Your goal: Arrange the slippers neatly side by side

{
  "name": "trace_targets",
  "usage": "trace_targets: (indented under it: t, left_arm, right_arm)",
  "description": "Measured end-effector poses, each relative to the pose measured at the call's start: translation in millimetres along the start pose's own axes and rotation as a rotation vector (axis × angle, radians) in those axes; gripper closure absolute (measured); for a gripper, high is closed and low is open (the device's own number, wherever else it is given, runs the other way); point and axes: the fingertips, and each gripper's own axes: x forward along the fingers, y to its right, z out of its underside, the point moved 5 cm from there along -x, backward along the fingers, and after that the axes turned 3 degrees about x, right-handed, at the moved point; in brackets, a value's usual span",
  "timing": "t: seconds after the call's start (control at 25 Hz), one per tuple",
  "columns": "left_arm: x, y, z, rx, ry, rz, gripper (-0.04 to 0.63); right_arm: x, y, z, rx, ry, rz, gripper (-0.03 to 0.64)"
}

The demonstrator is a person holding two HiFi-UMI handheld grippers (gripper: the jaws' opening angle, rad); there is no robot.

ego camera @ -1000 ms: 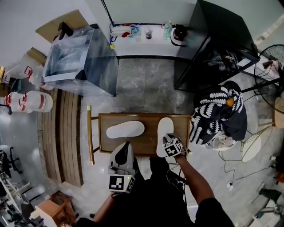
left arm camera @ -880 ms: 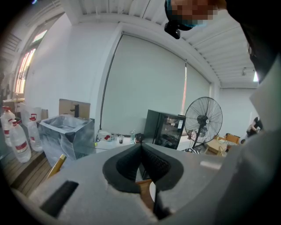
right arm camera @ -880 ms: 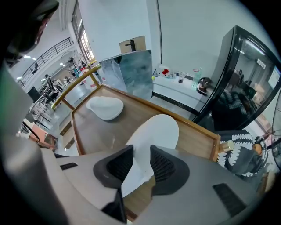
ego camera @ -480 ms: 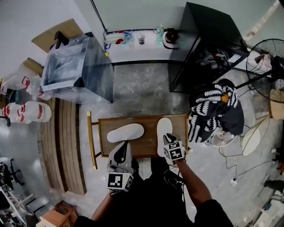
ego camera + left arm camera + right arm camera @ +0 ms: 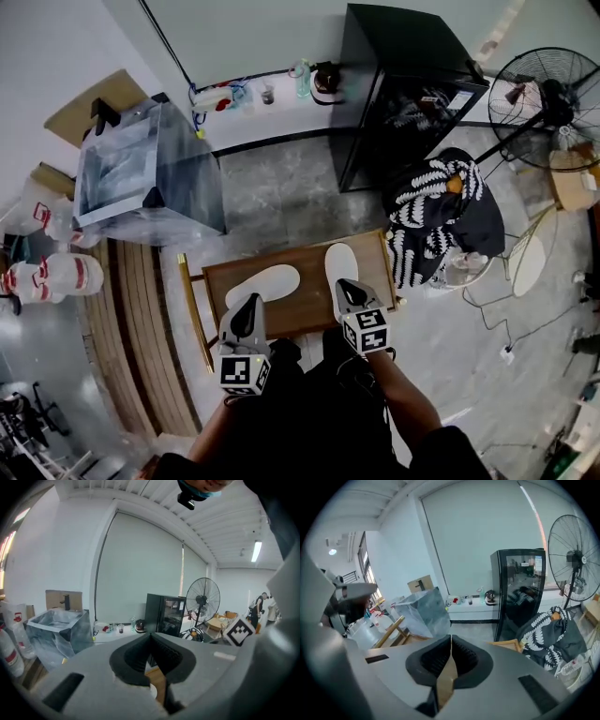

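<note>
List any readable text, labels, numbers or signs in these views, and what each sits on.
No legible words or numbers in any view.
Two cubes with black-and-white square markers: coded patterns only, no letters.
Pale sticker on the tall black glass-door cabinet: print too small and blurred to read.
Red marks on the white plastic jugs: too small to read.
Two white slippers: no print visible.

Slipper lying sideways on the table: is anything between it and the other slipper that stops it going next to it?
Nothing visible does. The sideways slipper and the other slipper lie apart on the table, with only bare wood between them.
</note>
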Motion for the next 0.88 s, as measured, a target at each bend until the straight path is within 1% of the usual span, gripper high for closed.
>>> trace_targets:
  t: [0.16,0.24,0.44,0.56,0.72,0.76,0.88]
  left_arm:
    - [7,-8,17,0.027,-0.044,0.068,0.578]
    - [11,-11,27,0.054,-0.060,0.100,0.578]
    - [26,-13,64,0.193,-0.122,0.187,0.578]
    - [36,-16,92,0.250,-0.194,0.229,0.578]
    - [46,-19,132,0.348,-0.293,0.288,0.578]
    - [47,-20,145,0.361,-0.324,0.311,0.580]
    - [51,-24,185,0.370,-0.440,0.368,0.578]
  right_arm:
    - [-21,-21,-10,0.060,0.061,0.007,0.598]
    - [-30,-31,-16,0.080,0.100,0.012,0.599]
    - [-50,-56,-24,0.123,0.172,0.023,0.600]
    - [-57,-68,-26,0.123,0.188,0.027,0.601]
    - [-67,-81,-28,0.122,0.212,0.039,0.601]
    - [-69,-83,-28,0.125,0.217,0.041,0.601]
    - [-73,-87,-26,0.131,0.225,0.044,0.601]
